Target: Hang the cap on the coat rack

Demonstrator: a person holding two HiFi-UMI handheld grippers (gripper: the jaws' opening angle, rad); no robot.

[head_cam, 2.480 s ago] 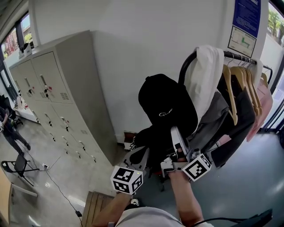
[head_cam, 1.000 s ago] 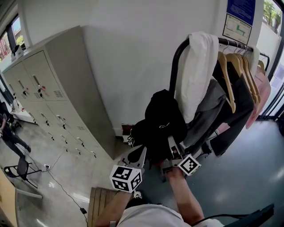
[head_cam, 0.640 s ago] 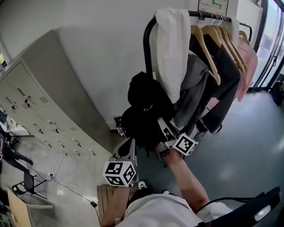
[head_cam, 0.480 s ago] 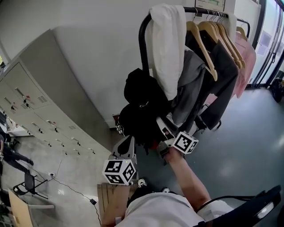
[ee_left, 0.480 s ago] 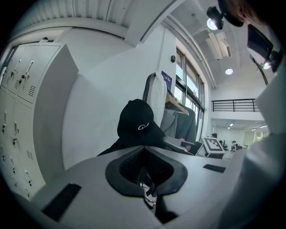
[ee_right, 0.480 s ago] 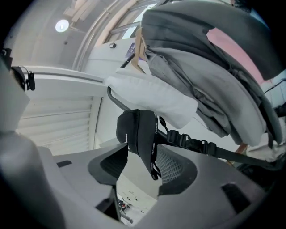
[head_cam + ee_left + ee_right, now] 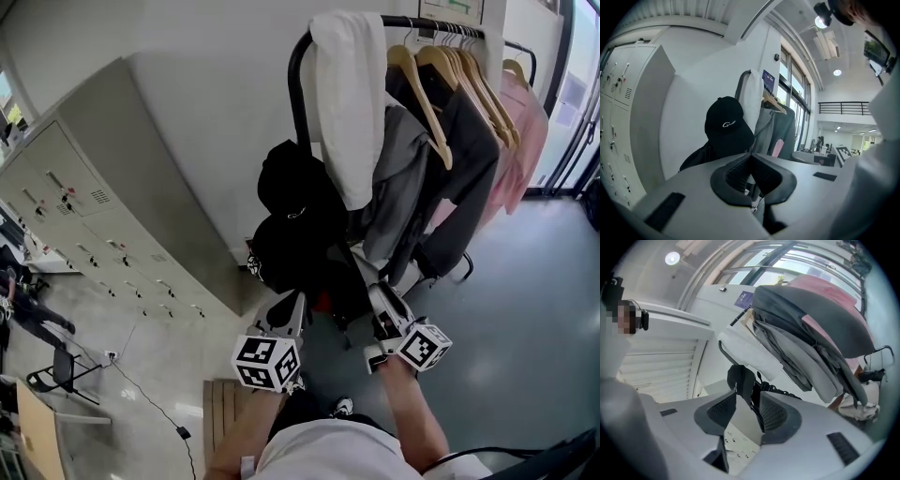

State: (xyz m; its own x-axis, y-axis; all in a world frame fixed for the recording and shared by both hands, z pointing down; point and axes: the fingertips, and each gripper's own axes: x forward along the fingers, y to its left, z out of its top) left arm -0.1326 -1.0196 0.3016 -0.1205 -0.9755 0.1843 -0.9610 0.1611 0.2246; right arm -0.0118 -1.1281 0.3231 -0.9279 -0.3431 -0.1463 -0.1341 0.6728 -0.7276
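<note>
Release is judged to be the step in hand. The cap is seen hung on the end post of the coat rack. It sits below the white cloth draped over the rack's top bend and above a black bag hung on the same post. What the cap is seated on cannot be made out.

The right gripper is held low near the foot of the rack, apart from the cap. Its jaws have just been opening and now stand wide, with nothing between the pads. In the right gripper view the cap and a bag strap are only seen beyond the gap. The left gripper is held low too, in front of the rack's end post and under the bag, with its jaws pressed together on nothing.

For a clean finish, both grippers are best drawn straight back from the rack, away from the post. The right jaws should be kept wide until the bag strap is cleared, so that nothing is snagged and pulled. The post should not be knocked, since a jolt could shake the cap loose. The cap should be watched as the grippers are drawn clear. If it is seen to slide, it would have to be taken again by the brim and reseated higher on the post.
</note>
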